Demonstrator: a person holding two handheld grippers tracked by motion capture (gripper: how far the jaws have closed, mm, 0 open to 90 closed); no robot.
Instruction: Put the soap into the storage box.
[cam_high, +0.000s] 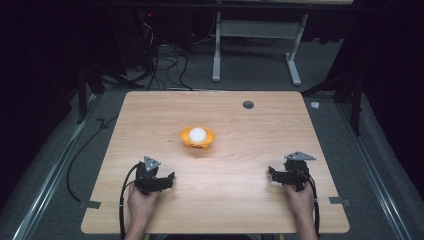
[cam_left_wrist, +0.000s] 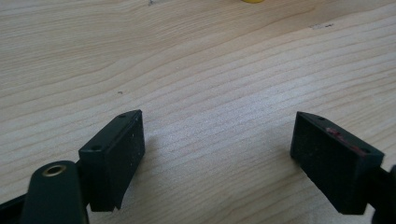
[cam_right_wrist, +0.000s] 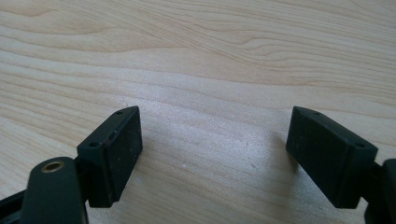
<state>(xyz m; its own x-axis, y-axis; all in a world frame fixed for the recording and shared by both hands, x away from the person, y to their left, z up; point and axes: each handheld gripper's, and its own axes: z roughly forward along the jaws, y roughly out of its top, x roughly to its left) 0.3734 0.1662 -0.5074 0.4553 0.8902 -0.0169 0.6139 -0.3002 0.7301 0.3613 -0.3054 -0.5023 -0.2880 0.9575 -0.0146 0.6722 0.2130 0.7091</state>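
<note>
While a person's hands come in over the near edge of the wooden worktop (cam_high: 240, 210), each holds a black gripper low over the wood. The left gripper (cam_high: 169, 179) sits by the near left corner, the right gripper (cam_high: 272, 172) by the near right corner, and both have their jaws spread wide around nothing. Farther back, near the middle of the worktop, an orange bowl (cam_high: 186, 137) holds a white ball (cam_high: 197, 134). A small dark round hole (cam_high: 248, 104) lies by the far edge.
</note>
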